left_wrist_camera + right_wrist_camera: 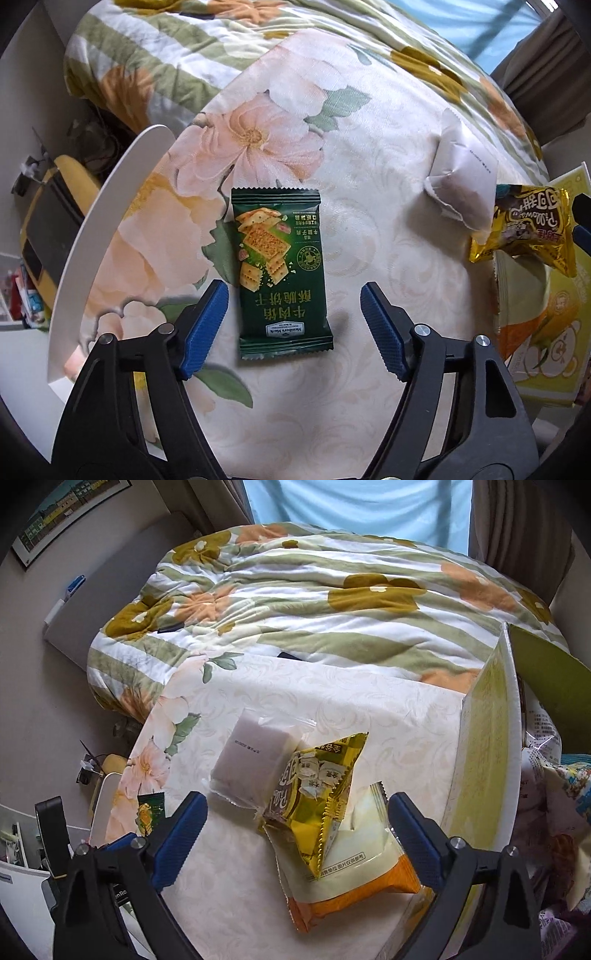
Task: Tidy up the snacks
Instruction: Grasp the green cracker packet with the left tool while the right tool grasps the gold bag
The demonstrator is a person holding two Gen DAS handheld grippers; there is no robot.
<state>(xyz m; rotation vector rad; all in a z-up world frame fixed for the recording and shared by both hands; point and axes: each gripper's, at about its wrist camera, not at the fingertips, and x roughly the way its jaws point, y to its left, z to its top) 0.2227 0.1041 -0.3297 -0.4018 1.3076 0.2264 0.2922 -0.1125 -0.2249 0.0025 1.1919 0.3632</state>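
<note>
The left claw [293,325] is hanging over the tabletop [369,387] with its blue pads [205,328] standing apart, one on either side of the lower half of a dark green cracker packet [281,273], neither pad pressing on it. That packet is lying flat on the floral cloth, its printed text upside down from this view. Off to the right, a translucent white pouch [463,184] is sitting on the cloth, and a gold foil snack bag [532,229] is lying just beside it, overlapping a pale packet with an orange corner [532,321]. A white curved chair back [107,229] is showing at the left edge.

Over to the right wrist view: the right claw [295,830] is spread wide, nothing clamped, its pads [181,834] flanking a small pile of snacks. The gold foil snack bag [321,805] is resting on top of the cream and orange packet [354,882], leaning against the white pouch [255,764] behind it. A yellow cardboard box [484,760] is standing at the right, with crinkled wrappers [550,771] inside it. The green cracker packet [149,812] is peeking out at the left, near the left claw's arm. A striped floral quilt [314,602] is covering the bed beyond the tabletop [369,701].
</note>
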